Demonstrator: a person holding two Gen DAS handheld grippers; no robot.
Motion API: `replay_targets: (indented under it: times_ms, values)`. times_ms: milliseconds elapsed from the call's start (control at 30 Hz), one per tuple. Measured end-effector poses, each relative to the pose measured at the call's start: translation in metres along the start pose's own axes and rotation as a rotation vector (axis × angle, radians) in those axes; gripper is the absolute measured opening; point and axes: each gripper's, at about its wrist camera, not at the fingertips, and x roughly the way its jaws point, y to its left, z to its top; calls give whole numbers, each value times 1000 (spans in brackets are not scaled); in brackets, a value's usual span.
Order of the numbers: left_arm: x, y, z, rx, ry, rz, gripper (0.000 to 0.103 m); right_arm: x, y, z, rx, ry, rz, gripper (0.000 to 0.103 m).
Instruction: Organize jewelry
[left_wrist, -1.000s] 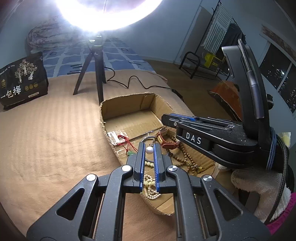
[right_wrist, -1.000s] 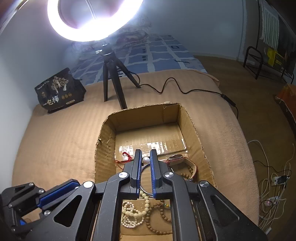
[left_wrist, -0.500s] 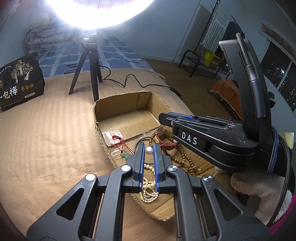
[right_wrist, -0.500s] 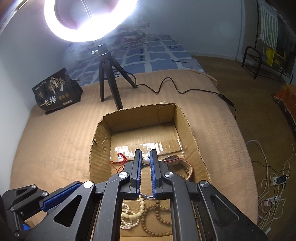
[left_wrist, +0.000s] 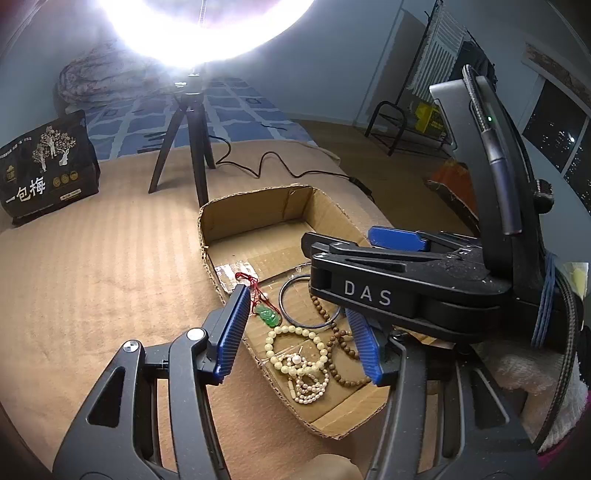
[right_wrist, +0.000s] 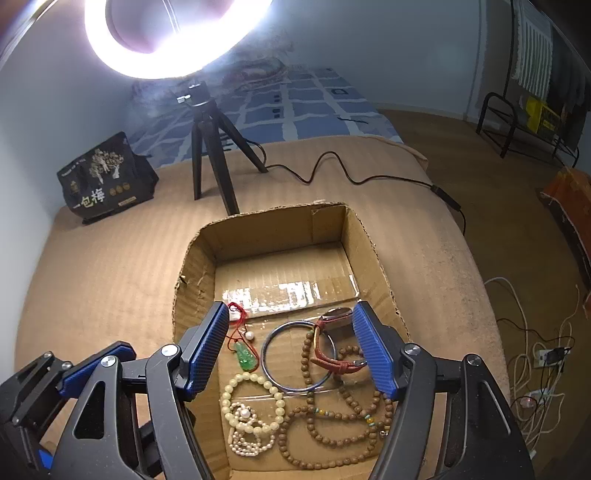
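An open cardboard box (right_wrist: 199, 243) (left_wrist: 258, 199) lies on a tan mat. In it lie a green jade pendant on red cord (right_wrist: 245, 355) (left_wrist: 269, 314), a blue-grey bangle (right_wrist: 295, 356) (left_wrist: 295, 299), cream bead bracelets (right_wrist: 251, 402) (left_wrist: 299, 350), a loose white pearl (right_wrist: 250, 335), brown wooden beads (right_wrist: 332, 424) (left_wrist: 341, 350) and a red-strapped watch (right_wrist: 332, 339). My left gripper (left_wrist: 299, 328) and my right gripper (right_wrist: 291, 354) are both open and empty, hovering above the box's near half. The right gripper's body (left_wrist: 406, 291) crosses the left wrist view.
A ring light on a black tripod (right_wrist: 210, 147) stands behind the box, its cable (right_wrist: 351, 177) running right. A black snack bag (right_wrist: 103, 177) stands at the back left. Cables and a power strip (right_wrist: 543, 358) lie on the floor to the right.
Both grippers were shut around a white pearl above the box; both have opened wide. The pearl is out of them, and a white pearl lies in the box.
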Motion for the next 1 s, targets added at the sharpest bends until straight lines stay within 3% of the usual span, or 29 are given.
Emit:
replay_targets:
  times_ms: [533,1000]
  values:
    - [-21,2,-2,25,-24,29,55,-30,3,-2,8,-39,-18,69]
    - [-82,5,-8,79,-105,63,55,-81,16,-16,-28,-123,-39,69]
